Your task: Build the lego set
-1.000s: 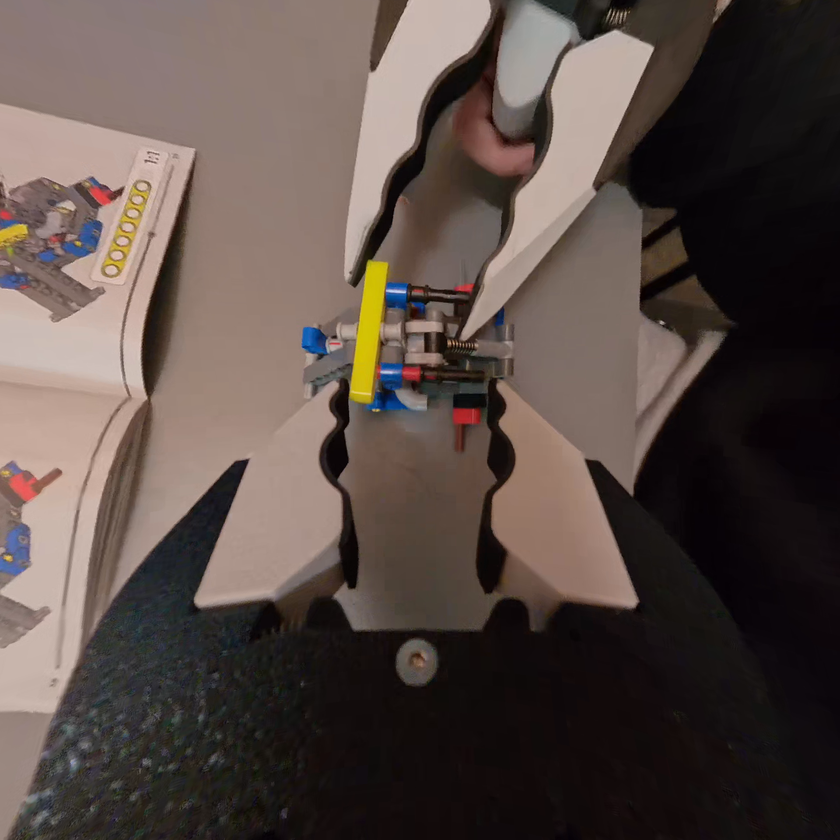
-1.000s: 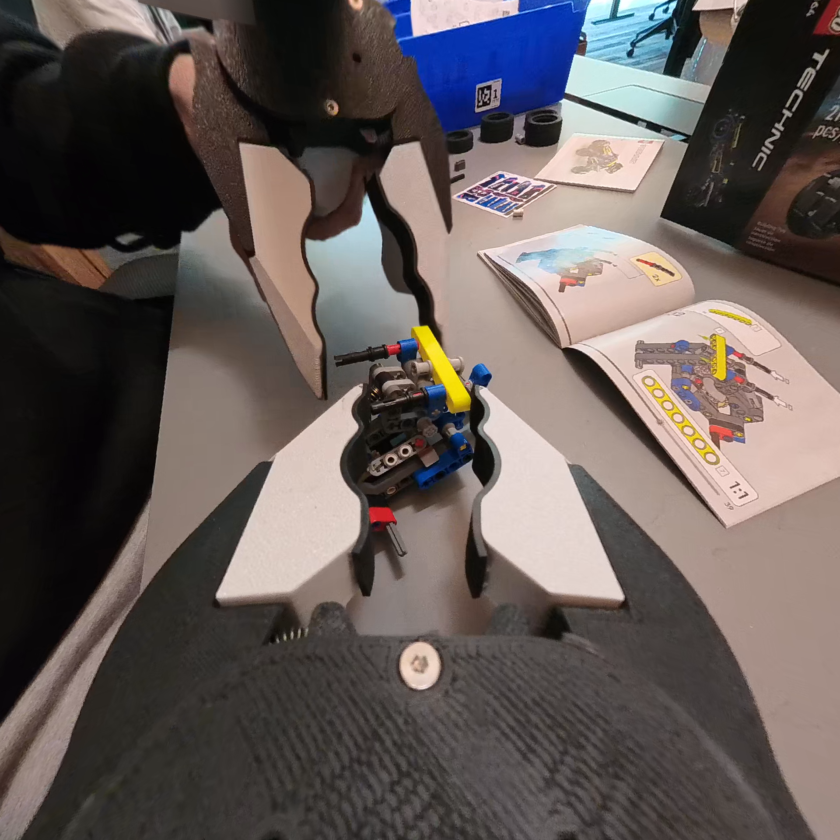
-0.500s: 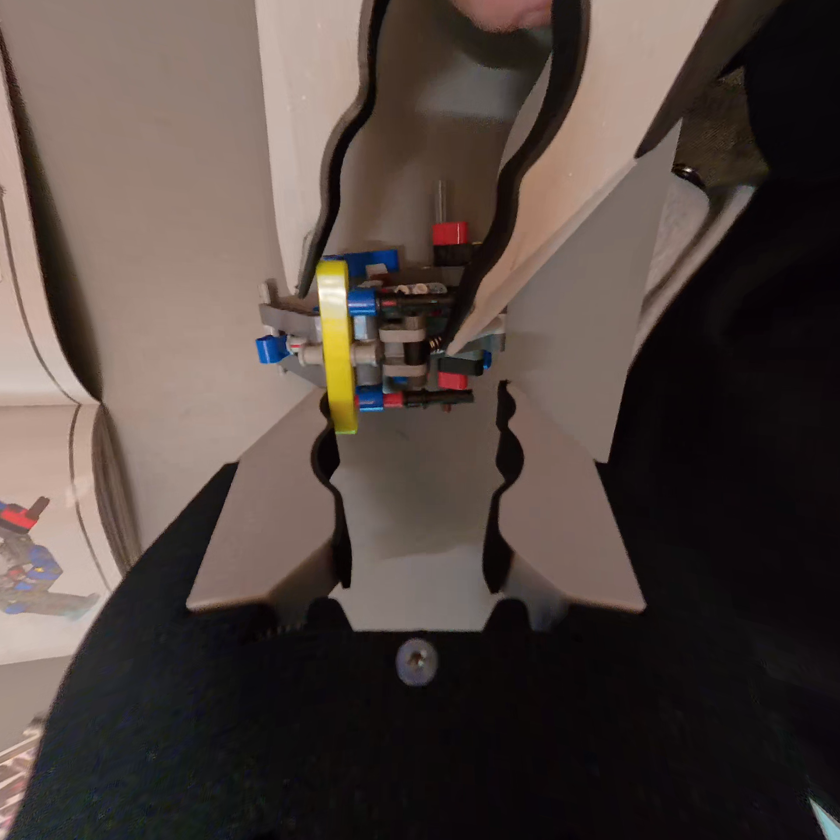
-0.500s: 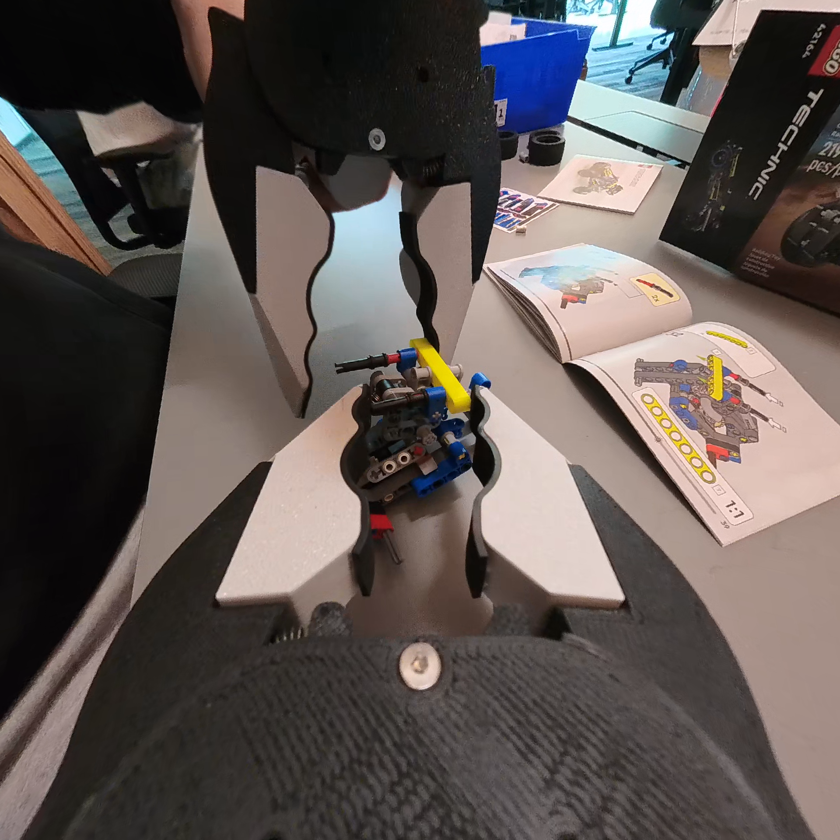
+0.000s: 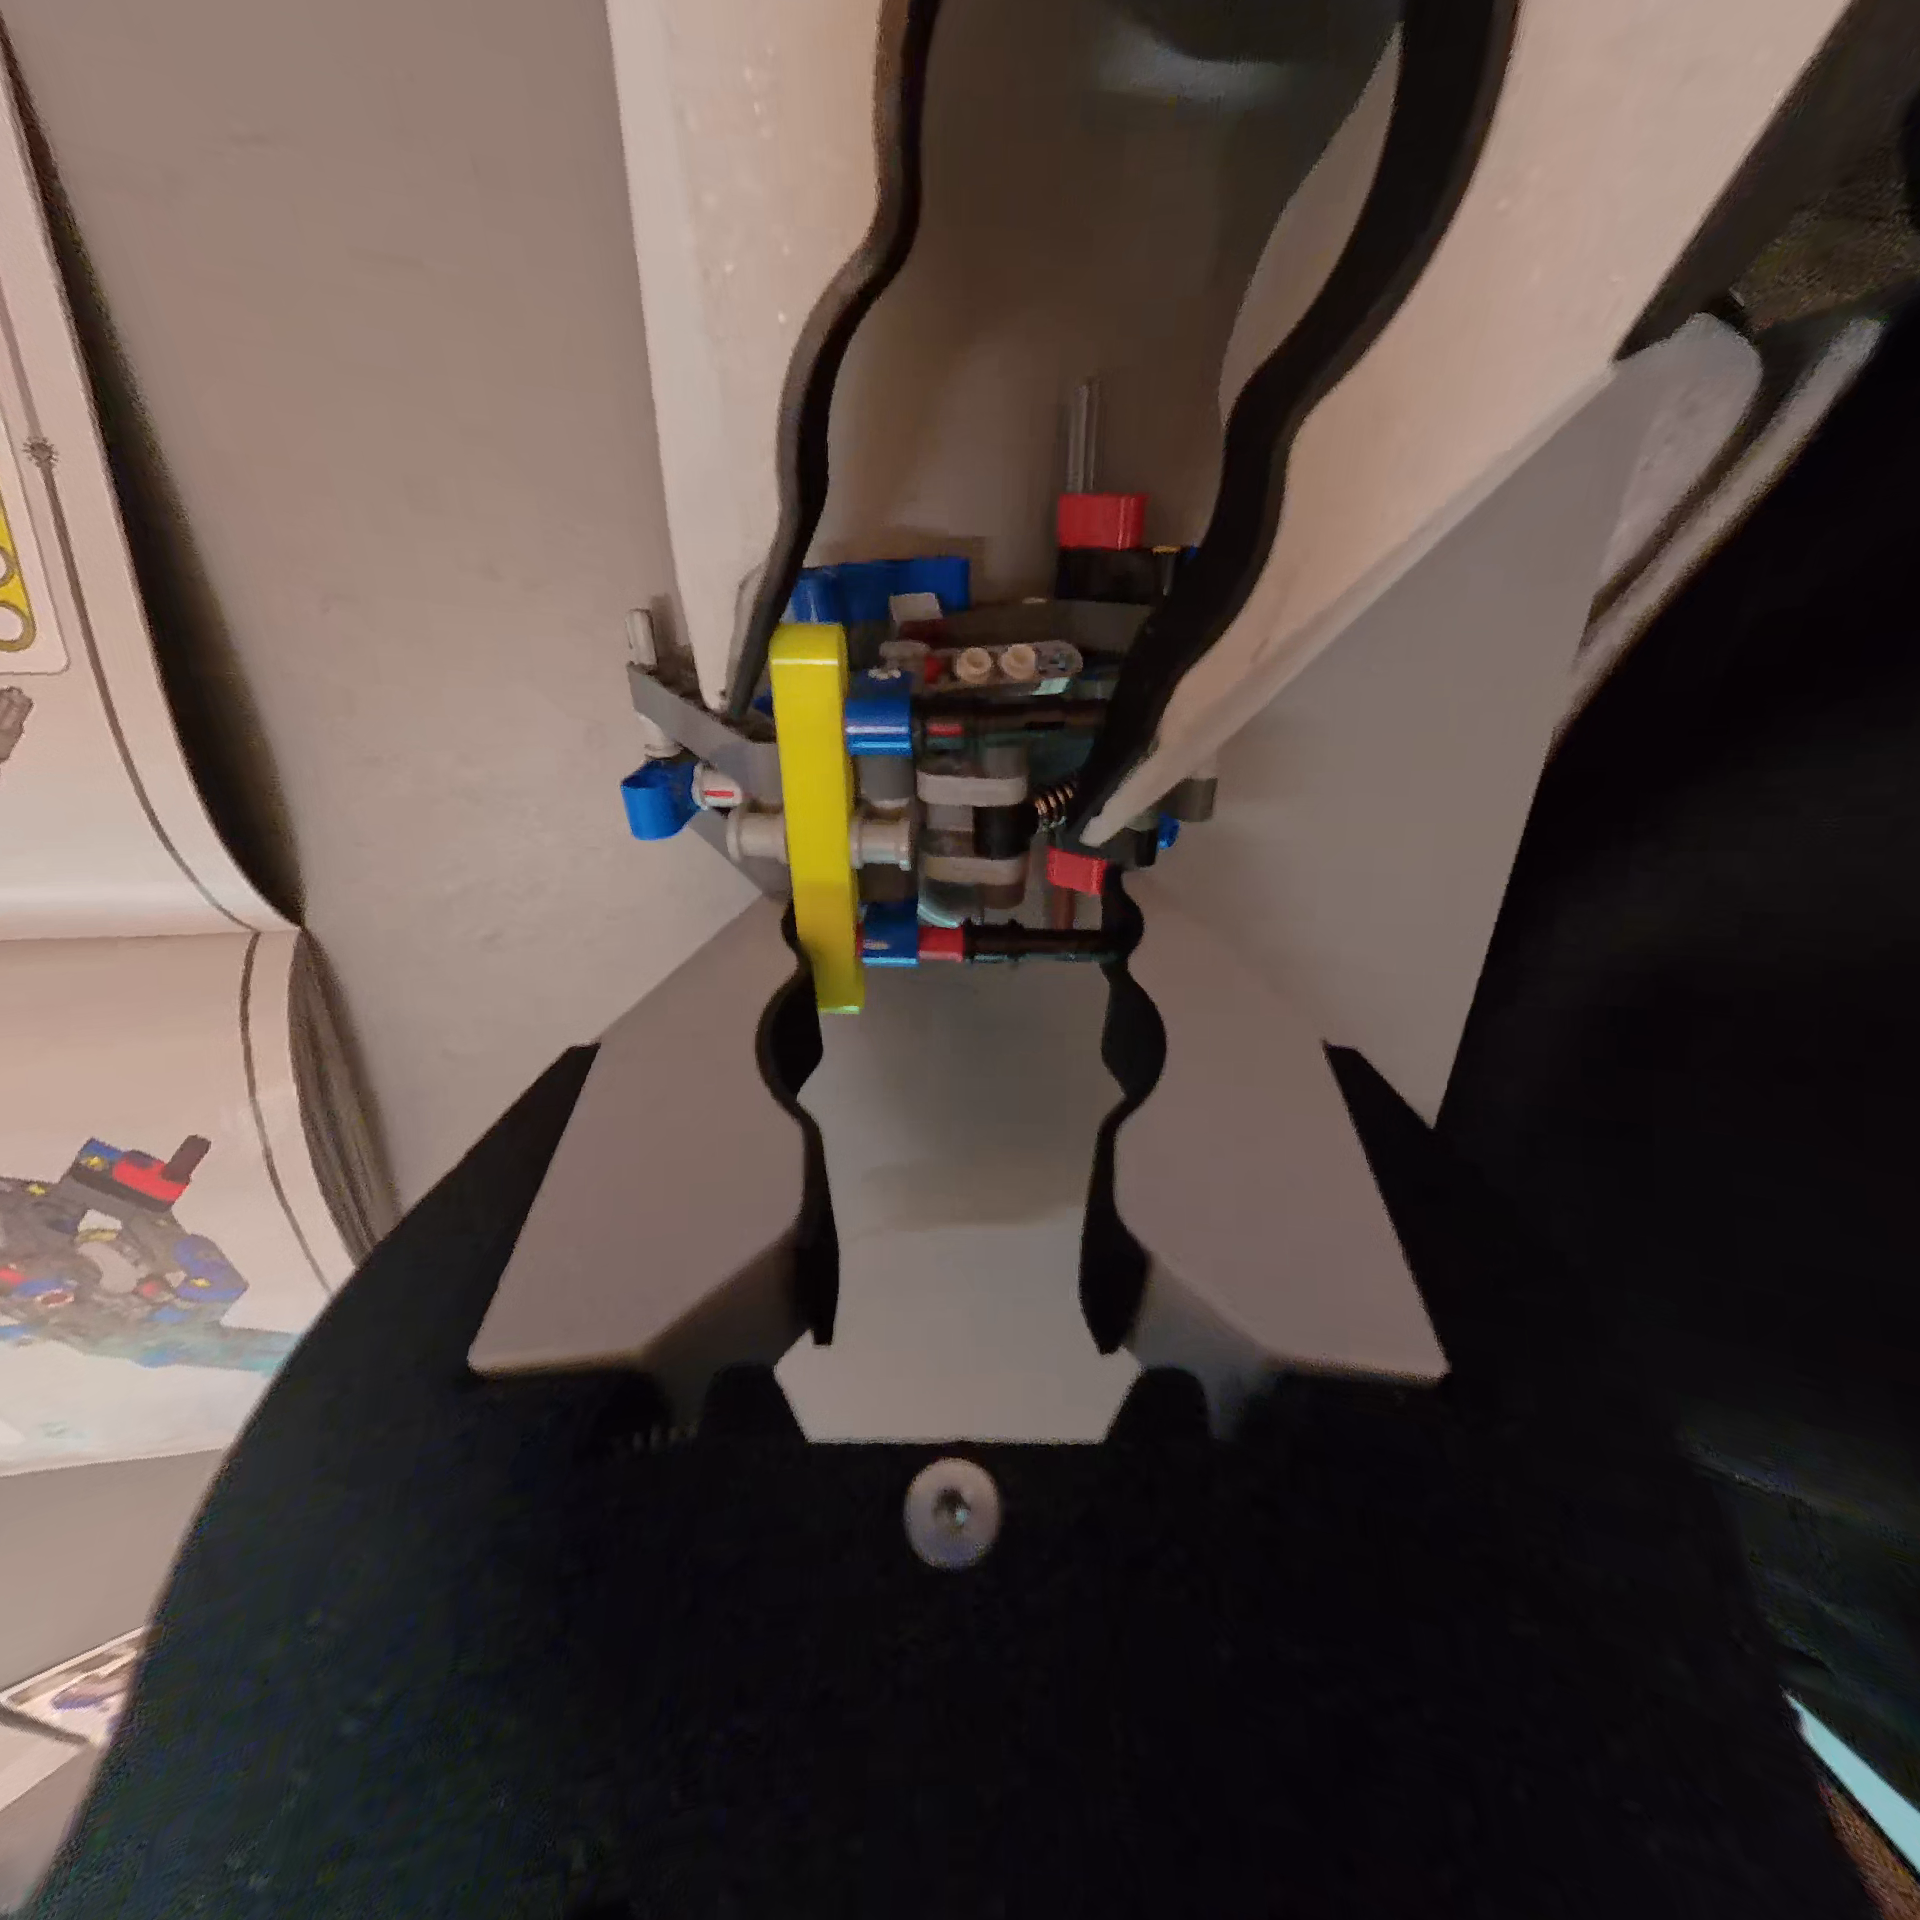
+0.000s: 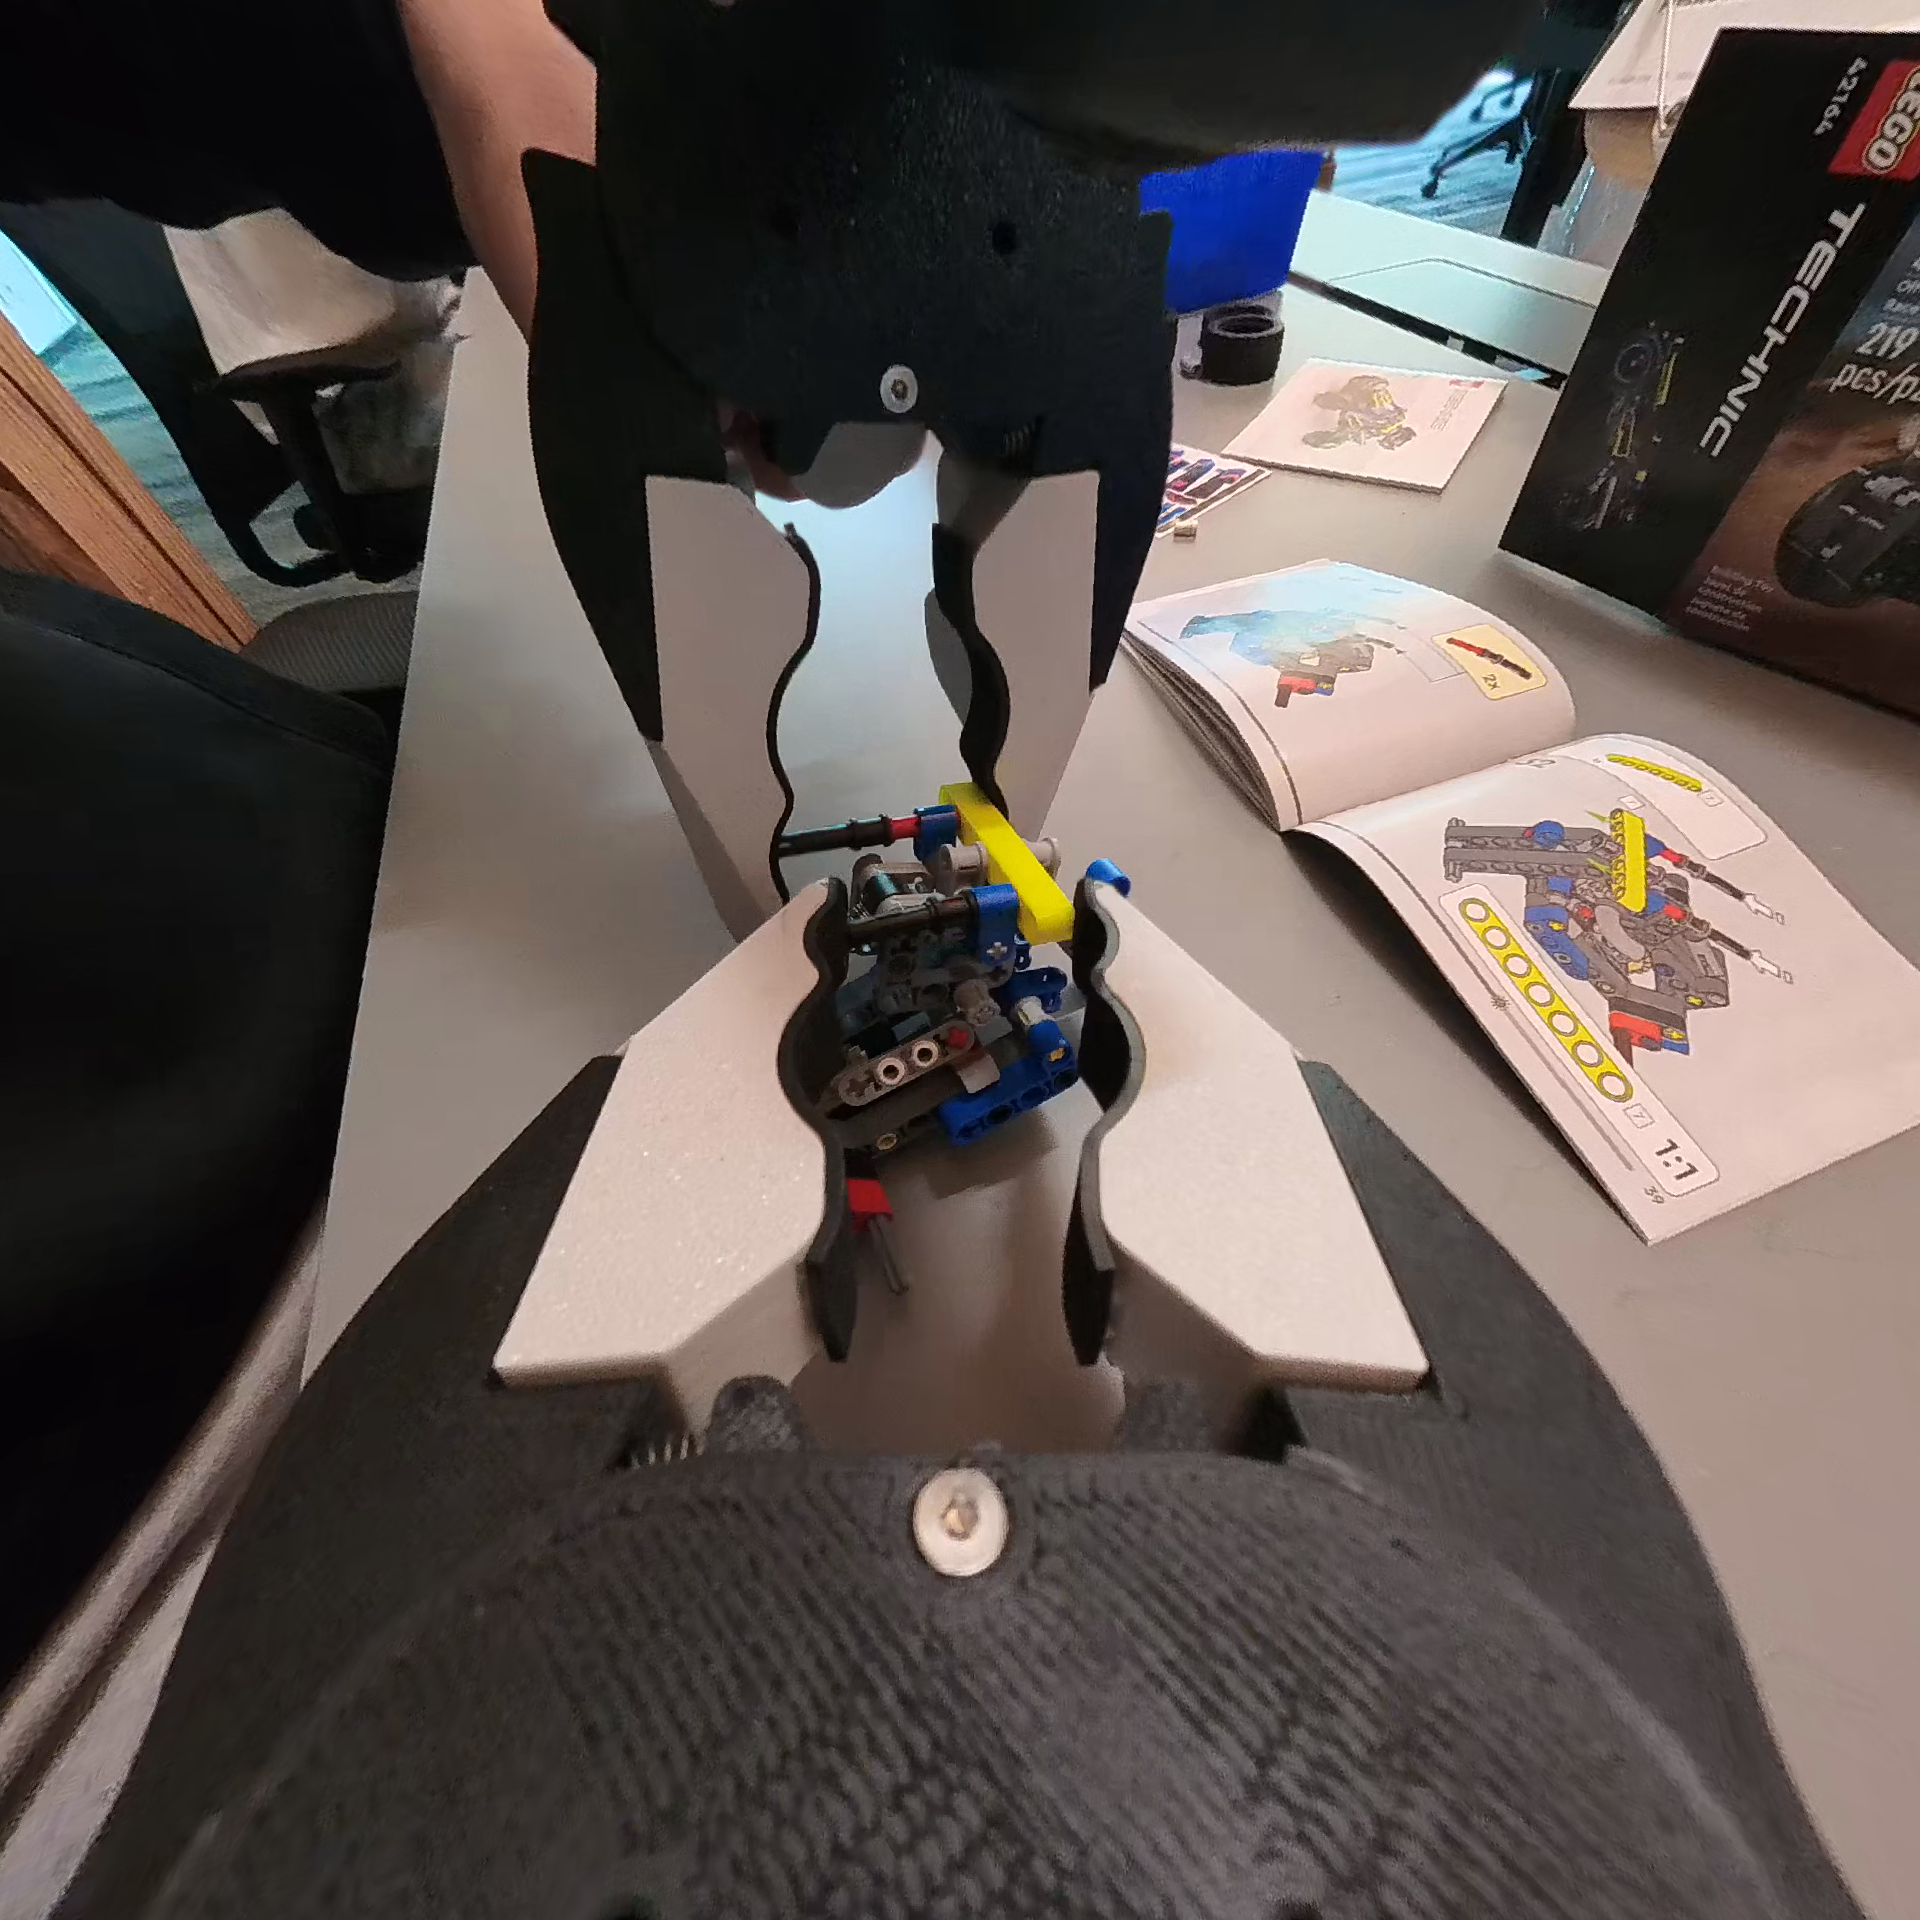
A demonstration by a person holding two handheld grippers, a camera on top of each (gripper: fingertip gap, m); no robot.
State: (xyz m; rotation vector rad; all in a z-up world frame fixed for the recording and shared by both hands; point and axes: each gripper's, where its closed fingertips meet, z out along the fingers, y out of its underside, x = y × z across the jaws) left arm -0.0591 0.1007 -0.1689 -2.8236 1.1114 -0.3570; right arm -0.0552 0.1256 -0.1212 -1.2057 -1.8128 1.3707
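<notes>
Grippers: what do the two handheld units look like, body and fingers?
Both match: the left gripper and right gripper have speckled black bodies with one silver screw at centre, and flat light-grey wedge fingers lined with wavy black pads. A small spring shows at each finger base. The person wears dark sleeves.

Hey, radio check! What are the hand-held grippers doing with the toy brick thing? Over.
Right hand-held gripper clamps brick model. Left hand-held gripper open, tips by yellow beam and black axle. Booklet alongside, nothing blocking.
</notes>
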